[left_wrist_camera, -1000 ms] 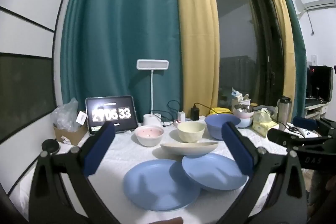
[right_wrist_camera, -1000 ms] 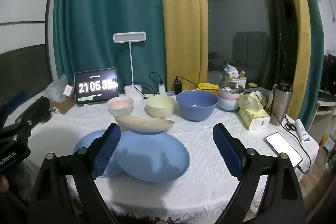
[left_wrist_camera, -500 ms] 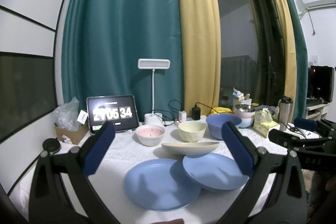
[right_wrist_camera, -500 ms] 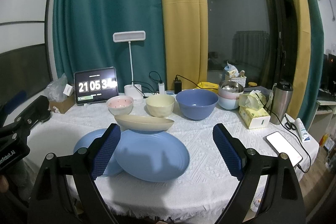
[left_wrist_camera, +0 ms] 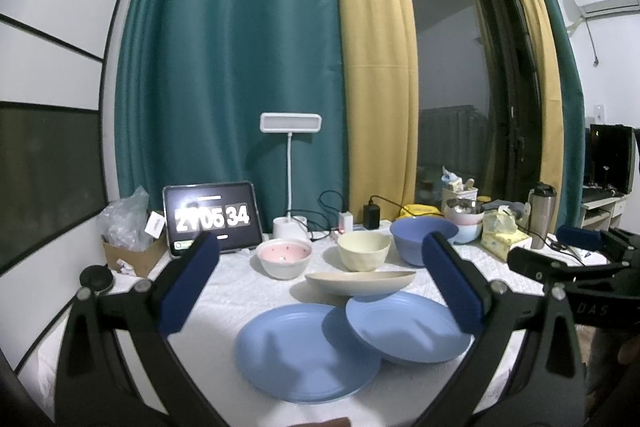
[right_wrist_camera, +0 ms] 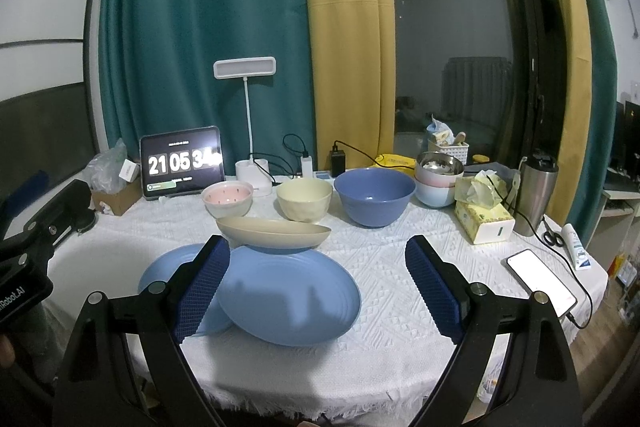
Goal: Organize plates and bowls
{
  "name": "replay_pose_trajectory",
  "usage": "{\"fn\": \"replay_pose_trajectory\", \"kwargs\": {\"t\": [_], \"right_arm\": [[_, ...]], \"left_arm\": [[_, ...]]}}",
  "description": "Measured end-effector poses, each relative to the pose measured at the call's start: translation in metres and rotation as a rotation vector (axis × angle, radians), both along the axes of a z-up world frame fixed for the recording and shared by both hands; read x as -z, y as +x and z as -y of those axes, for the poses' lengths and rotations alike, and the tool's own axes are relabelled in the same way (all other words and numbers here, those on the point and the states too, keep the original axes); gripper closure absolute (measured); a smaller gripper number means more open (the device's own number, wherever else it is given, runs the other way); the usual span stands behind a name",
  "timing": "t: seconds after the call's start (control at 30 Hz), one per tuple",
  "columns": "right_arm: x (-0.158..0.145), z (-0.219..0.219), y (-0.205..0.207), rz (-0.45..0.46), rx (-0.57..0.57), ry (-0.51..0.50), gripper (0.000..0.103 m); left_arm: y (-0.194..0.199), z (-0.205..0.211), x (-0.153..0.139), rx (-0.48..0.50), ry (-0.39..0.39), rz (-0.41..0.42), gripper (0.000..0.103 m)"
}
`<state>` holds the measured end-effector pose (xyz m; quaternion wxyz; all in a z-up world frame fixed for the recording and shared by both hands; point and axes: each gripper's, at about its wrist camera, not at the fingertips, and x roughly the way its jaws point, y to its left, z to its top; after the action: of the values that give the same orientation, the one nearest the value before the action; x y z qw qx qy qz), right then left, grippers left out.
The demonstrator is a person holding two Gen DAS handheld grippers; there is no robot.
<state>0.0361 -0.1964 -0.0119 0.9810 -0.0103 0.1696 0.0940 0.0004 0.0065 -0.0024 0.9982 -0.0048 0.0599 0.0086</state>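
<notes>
Right wrist view — two overlapping blue plates (right_wrist_camera: 292,299); each hand-held gripper (right_wrist_camera: 316,287) wide, empty.

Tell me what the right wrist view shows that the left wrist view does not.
Only the right wrist view shows the lit smartphone, the scissors and the tube at the table's right edge. Only the left wrist view shows the air conditioner. Both share two overlapping blue plates, the beige oval dish, three bowls in a row and the clock tablet.
</notes>
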Motion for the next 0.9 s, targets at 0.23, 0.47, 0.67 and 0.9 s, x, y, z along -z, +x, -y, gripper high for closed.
{"fn": "replay_pose_trajectory", "kwargs": {"t": [0.23, 0.47, 0.67, 0.9], "right_arm": [[0.0022, -0.0026, -0.0013, -0.002, -0.001, -0.001, 0.011], [0.0016, -0.0019, -0.0006, -0.004, 0.000, -0.001, 0.011], [0.0011, -0.0018, 0.0001, -0.006, 0.000, -0.001, 0.011], [0.0015, -0.0020, 0.0001, -0.006, 0.001, -0.002, 0.011]], "left_arm": [[-0.0009, 0.0016, 0.0014, -0.001, 0.001, -0.001, 0.001], [-0.0005, 0.0015, 0.0011, 0.001, 0.001, -0.003, 0.001], [-0.0003, 0.0017, 0.0008, 0.000, 0.001, -0.004, 0.001], [0.0000, 0.0014, 0.0006, 0.001, 0.002, -0.005, 0.001]]}}
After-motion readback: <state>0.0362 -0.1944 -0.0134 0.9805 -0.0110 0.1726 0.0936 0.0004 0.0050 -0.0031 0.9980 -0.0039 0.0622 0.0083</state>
